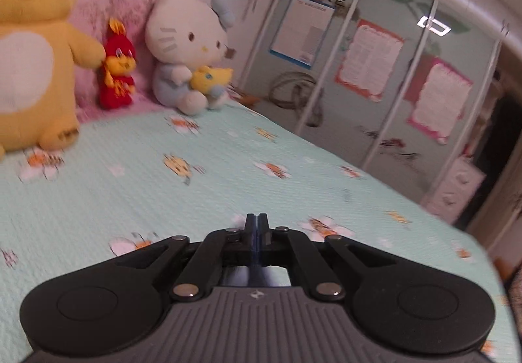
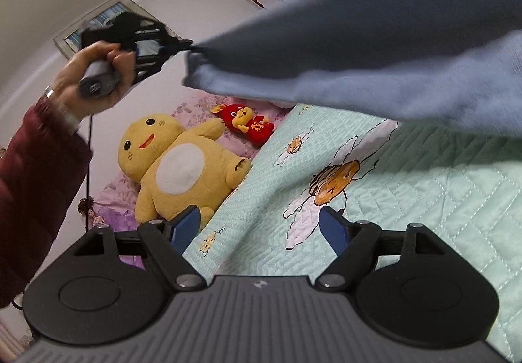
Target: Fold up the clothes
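A blue garment [image 2: 359, 46] hangs stretched in the air above the bed, running from the upper right of the right wrist view down to a bunched corner. My left gripper [image 2: 187, 44], held by a hand with a dark red sleeve, is shut on that corner. In the left wrist view its jaws [image 1: 257, 217] are pressed together, and a blurred bit of blue cloth [image 1: 257, 276] shows just below them. My right gripper [image 2: 257, 216] stands open low over the bed, nothing between its blue pads [image 2: 186, 227].
The bed has a mint quilted cover [image 1: 130, 193] with bee and flower prints. Against the pink headboard sit a big yellow plush [image 1: 29, 46], a small red plush [image 1: 117, 69] and a white cat plush [image 1: 186, 46]. A mirrored wardrobe [image 1: 375, 69] stands beyond the bed's far side.
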A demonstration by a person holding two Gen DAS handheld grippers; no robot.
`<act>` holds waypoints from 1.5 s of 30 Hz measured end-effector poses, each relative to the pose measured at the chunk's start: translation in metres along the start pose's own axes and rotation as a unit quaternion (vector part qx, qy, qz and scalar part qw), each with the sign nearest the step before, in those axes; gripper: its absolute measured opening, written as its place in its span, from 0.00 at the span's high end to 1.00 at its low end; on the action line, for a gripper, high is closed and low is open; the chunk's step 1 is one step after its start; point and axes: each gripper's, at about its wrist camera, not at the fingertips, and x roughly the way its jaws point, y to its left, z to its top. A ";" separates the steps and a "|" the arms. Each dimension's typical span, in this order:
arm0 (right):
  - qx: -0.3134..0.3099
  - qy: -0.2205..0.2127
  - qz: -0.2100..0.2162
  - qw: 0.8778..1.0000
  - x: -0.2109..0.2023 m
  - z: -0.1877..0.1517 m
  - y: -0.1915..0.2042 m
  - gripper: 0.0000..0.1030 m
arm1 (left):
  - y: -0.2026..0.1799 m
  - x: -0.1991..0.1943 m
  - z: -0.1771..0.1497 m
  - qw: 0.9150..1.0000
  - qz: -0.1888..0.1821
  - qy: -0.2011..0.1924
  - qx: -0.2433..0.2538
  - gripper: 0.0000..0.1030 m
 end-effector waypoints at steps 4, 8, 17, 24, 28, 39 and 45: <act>0.005 0.004 0.002 1.000 0.001 0.000 -0.001 0.22 | 0.001 0.046 -0.018 0.999 0.014 0.038 0.018 1.00; 0.013 0.007 0.003 1.000 0.002 0.000 -0.004 0.22 | 0.025 0.059 -0.047 0.997 -0.019 0.075 0.014 0.98; 0.027 0.017 -0.001 0.999 0.006 0.000 -0.008 0.22 | 0.117 0.056 -0.148 0.966 -0.075 0.223 -0.109 0.57; 0.030 0.022 -0.003 0.999 0.007 0.000 -0.010 0.22 | 0.119 0.086 -0.177 0.962 -0.057 0.232 -0.134 0.57; 0.030 0.026 -0.004 0.999 0.007 -0.001 -0.011 0.22 | 0.118 0.096 -0.176 0.965 -0.039 0.219 -0.137 0.88; 0.033 0.028 -0.006 0.999 0.009 -0.002 -0.013 0.22 | 0.075 0.154 -0.130 0.970 -0.092 0.194 -0.113 0.97; 0.035 0.030 -0.004 0.999 0.010 -0.002 -0.014 0.22 | 0.087 0.143 -0.120 0.982 -0.099 0.124 -0.107 0.41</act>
